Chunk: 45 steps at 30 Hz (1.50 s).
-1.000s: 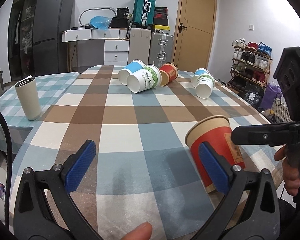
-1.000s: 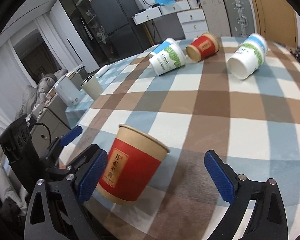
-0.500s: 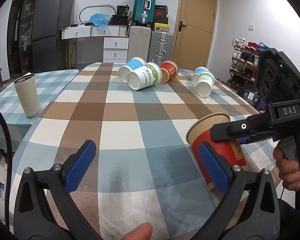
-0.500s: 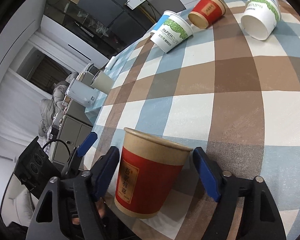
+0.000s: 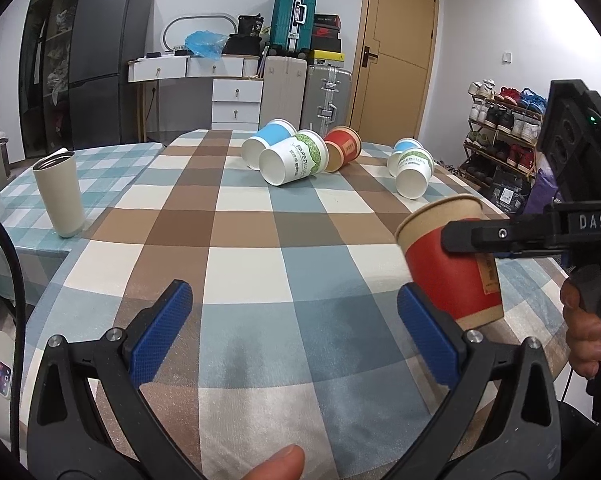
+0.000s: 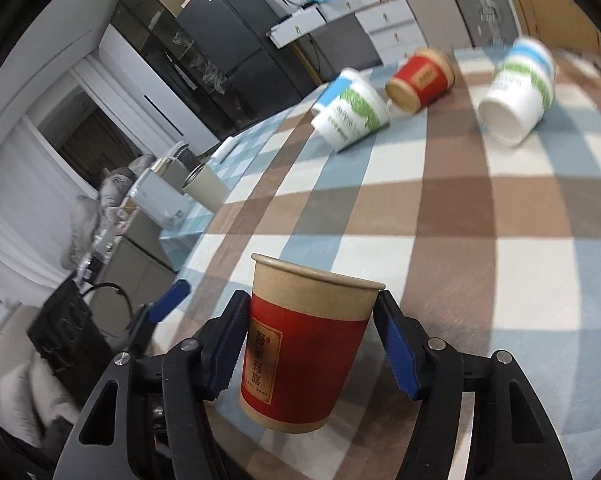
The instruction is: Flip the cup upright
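Observation:
A red and tan paper cup [image 6: 306, 344] stands mouth up between the blue pads of my right gripper [image 6: 312, 344], which is shut on it; its base looks just off the checked tablecloth [image 6: 440, 208]. In the left wrist view the same cup [image 5: 452, 260] sits at the right, held by the right gripper's black finger [image 5: 496, 236]. My left gripper [image 5: 292, 328] is open and empty, low over the near part of the table, left of the cup.
Several paper cups lie on their sides at the far end: blue [image 5: 266, 144], green-print [image 5: 294, 158], red [image 5: 342, 148], and two more [image 5: 412, 168]. A beige tumbler [image 5: 60, 194] stands on the side table at the left. A shoe rack [image 5: 500, 132] is at the right.
My right gripper has closed on the red cup and raised it slightly, bringing it upright. The left gripper has stayed open and in place.

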Available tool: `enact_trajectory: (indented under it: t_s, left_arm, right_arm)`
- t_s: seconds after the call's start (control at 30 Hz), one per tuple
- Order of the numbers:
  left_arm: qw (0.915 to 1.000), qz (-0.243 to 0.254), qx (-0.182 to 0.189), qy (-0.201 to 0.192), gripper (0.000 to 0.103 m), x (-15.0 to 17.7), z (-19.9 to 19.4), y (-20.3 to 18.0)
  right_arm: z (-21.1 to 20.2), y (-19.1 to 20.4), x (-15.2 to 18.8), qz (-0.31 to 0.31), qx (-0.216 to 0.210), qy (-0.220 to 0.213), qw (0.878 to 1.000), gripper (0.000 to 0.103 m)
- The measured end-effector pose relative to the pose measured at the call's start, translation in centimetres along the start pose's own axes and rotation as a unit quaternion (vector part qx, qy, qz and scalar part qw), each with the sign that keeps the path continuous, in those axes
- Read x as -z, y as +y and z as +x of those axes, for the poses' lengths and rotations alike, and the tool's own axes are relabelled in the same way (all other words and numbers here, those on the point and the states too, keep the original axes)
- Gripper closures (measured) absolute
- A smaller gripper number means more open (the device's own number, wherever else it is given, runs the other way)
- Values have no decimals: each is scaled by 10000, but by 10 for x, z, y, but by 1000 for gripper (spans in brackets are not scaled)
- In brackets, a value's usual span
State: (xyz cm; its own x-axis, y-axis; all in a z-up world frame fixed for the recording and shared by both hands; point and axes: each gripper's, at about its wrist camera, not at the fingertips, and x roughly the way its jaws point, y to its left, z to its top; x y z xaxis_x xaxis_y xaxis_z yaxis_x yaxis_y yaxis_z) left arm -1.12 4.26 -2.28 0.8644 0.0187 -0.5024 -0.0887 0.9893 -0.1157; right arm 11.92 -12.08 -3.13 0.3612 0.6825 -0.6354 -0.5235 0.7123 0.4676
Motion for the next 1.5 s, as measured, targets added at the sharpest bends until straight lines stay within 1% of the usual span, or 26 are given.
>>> enact_trajectory:
  t_s: [0.07, 0.13, 0.2, 0.47, 0.7, 0.8, 0.93, 1.07, 1.13, 1.27, 1.37, 1.5]
  left_arm:
    - [10000, -5, -35, -59, 1, -2, -2, -1]
    - [10000, -32, -55, -76, 1, -3, -3, -1]
    - [9999, -74, -61, -79, 1, -3, -3, 0]
    - [10000, -59, -42, -62, 1, -4, -2, 0]
    - [10000, -22, -41, -63, 1, -4, -2, -4]
    - [10000, -26, -38, -65, 1, -4, -2, -4]
    - [10000, -12, -44, -73, 1, -5, -2, -4]
    - [10000, -21, -42, -70, 1, -5, -3, -4]
    - [10000, -24, -37, -65, 1, -4, -2, -4]
    - [10000, -16, -47, -70, 1, -4, -2, -4]
    - [10000, -19, -41, -72, 1, -4, -2, -3]
    - [10000, -21, -38, -70, 1, -4, -3, -3]
  right_arm:
    - [-6, 6, 0, -323, 252, -252, 9988, 39]
    - [-8, 13, 1, -662, 568, -484, 9950, 39]
    - [-6, 16, 0, -865, 780, -594, 9914, 39]
    - [8, 16, -5, -989, 1014, -612, 9880, 40]
    - [16, 25, -13, -1157, 1289, -801, 9816, 40]
    - [19, 28, -14, -1247, 1335, -863, 9794, 40]
    - [21, 30, -9, -1347, 1302, -797, 9791, 40]
    - [13, 33, -4, -1482, 1198, -743, 9789, 42]
    - [7, 34, 2, -1608, 1069, -670, 9789, 42]
    - [-4, 37, 15, -1868, 977, -607, 9756, 43]
    - [-8, 40, 26, -2048, 991, -666, 9715, 45]
    - [-10, 43, 40, -2186, 1087, -984, 9647, 45]
